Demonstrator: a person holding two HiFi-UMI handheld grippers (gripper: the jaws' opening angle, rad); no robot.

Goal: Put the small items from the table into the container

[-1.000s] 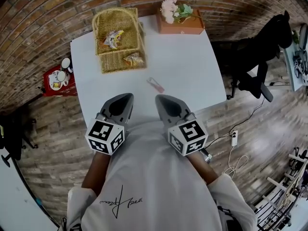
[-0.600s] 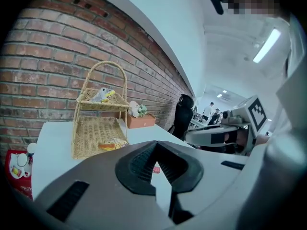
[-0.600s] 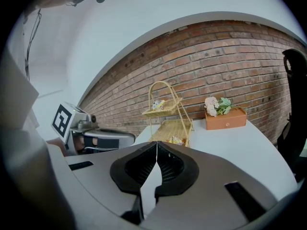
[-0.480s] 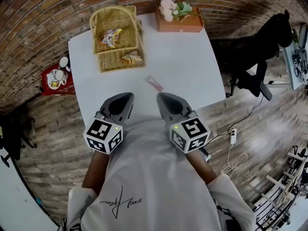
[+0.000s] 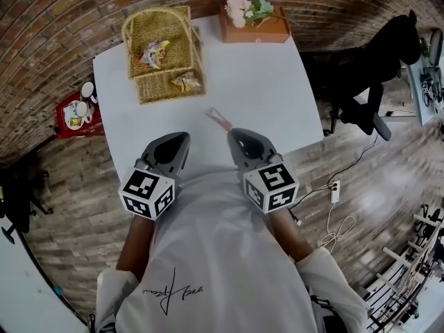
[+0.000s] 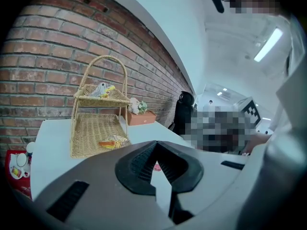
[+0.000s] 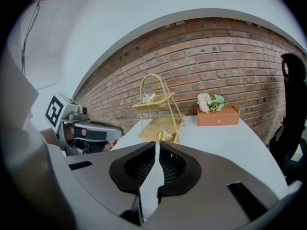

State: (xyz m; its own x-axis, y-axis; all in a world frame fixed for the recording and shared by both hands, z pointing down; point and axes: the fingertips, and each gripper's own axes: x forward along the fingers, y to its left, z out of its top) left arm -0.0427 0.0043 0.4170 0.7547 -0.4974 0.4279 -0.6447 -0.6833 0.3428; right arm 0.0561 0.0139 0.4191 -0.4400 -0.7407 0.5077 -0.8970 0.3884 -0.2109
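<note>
Head view: my right gripper (image 5: 234, 134), clenched empty, now sits closer to the pink item (image 5: 220, 119) just ahead of it. My left gripper (image 5: 182, 139) stays clenched, empty.

Left gripper view: the wicker basket (image 6: 91, 128) ahead-left holds snack packets (image 6: 112, 142) on both tiers.

Right gripper view: the basket stands straight ahead, beyond my closed jaws.

An orange flower box (image 5: 258, 32) stands against the brick wall (image 5: 62, 5), with pink and white blooms (image 5: 243, 5) at its left end. To the right of the box sits a black office chair (image 5: 364, 75). Far to its left, a red stand (image 5: 90, 123) bears white cups (image 5: 82, 108). Below and to its right, a white power strip (image 5: 335, 191) lies on the wooden floor (image 5: 374, 179).
</note>
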